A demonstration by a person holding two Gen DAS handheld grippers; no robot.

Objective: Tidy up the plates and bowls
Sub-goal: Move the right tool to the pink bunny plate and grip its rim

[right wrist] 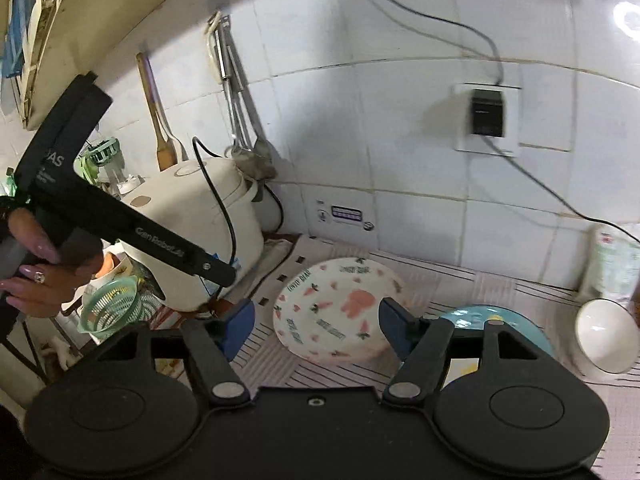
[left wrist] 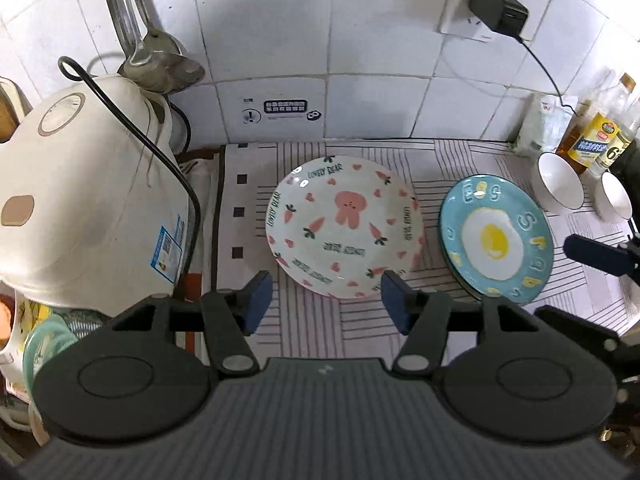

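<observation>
A white plate with a pink bear and carrots (left wrist: 345,226) lies on the striped mat, straight ahead of my left gripper (left wrist: 326,300), which is open and empty just short of its near rim. A blue fried-egg plate (left wrist: 496,238) lies to its right. Two white bowls (left wrist: 559,189) stand at the far right. In the right wrist view, my right gripper (right wrist: 316,322) is open and empty above the bear plate (right wrist: 336,316). The blue plate (right wrist: 476,316) and a white bowl (right wrist: 606,338) lie to its right.
A white rice cooker (left wrist: 88,196) with a black cable stands at the left, also in the right wrist view (right wrist: 200,232). Oil bottles (left wrist: 596,132) and a bag stand at the back right. The tiled wall (left wrist: 360,40) with a plugged socket is close behind. A green basket (right wrist: 114,306) sits left.
</observation>
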